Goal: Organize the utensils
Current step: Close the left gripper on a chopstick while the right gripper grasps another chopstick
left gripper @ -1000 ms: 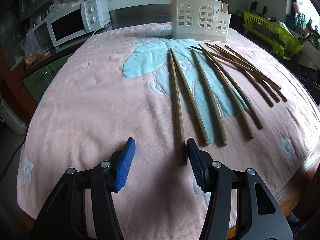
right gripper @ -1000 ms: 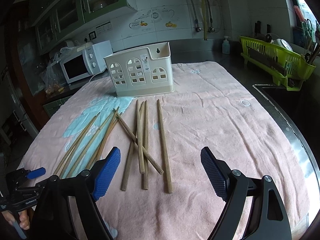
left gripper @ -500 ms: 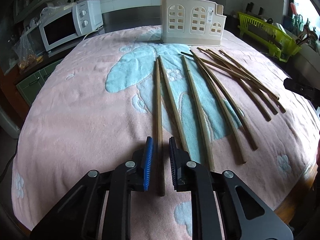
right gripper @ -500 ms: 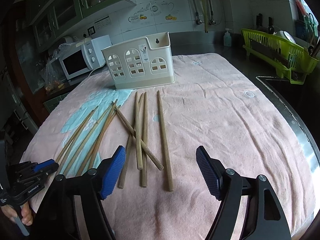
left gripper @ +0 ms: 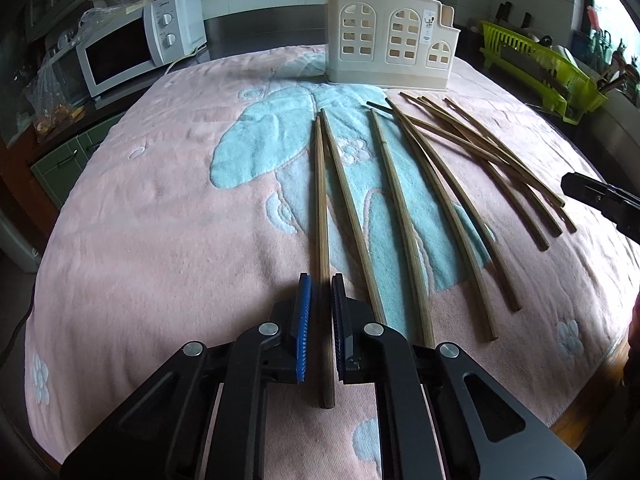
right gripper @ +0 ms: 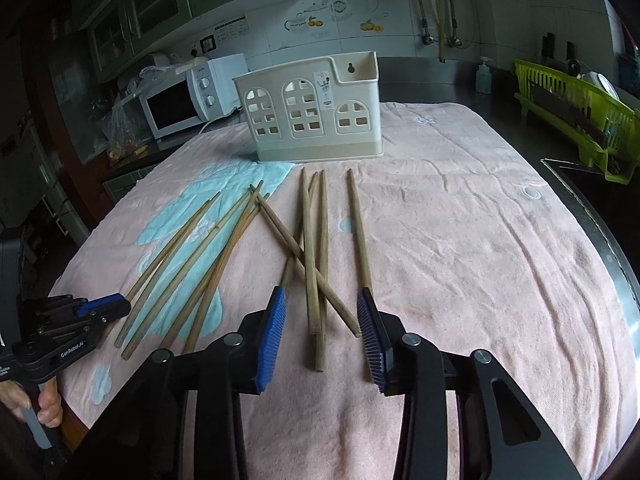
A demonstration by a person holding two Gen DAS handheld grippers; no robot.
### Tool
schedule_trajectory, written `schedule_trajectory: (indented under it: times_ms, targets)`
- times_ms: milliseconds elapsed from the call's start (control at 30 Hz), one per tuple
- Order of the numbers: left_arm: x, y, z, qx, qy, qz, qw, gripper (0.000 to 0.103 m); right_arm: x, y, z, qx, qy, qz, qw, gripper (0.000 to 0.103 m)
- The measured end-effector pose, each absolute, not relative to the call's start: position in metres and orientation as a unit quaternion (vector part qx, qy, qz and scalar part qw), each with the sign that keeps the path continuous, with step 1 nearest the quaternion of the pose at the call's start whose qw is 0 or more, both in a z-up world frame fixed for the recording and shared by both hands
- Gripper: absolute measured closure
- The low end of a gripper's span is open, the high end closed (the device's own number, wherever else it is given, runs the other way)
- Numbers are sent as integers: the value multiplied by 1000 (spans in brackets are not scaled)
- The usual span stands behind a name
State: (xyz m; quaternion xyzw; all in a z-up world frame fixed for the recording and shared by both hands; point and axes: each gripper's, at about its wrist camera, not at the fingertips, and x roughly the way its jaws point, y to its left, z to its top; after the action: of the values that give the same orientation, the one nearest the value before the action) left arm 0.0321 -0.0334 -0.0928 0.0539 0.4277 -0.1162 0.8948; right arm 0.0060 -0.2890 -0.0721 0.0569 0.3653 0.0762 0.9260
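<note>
Wooden chopsticks (right gripper: pixel 316 264) all lie on the towel (left gripper: pixel 160 240); none is seen in the holder (right gripper: pixel 316 120) yet. Left gripper (left gripper: pixel 319 312) is clenched on the leftmost stick (left gripper: pixel 321 208). Right gripper (right gripper: pixel 324 332) has just been closing around sticks without pressing them. Its neighbour reads "GenRobot.AI".

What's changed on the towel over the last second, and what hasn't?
The left gripper slid over the leftmost chopstick and closed on it. The right gripper came forward, its jaws closing around the crossed chopsticks without pinching them yet. All chopsticks and the cream utensil holder stayed put.
</note>
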Motion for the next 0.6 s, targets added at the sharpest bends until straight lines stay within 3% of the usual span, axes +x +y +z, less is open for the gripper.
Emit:
schedule_trajectory:
  times_ms: [167, 600]
  targets:
    - [35, -31, -93, 47, 431, -121, 893, 93, 15, -280, -77, 41, 373, 82, 923, 83]
    - [38, -27, -94, 33, 434, -135, 890, 93, 31, -271, -89, 20, 397, 76, 915, 87]
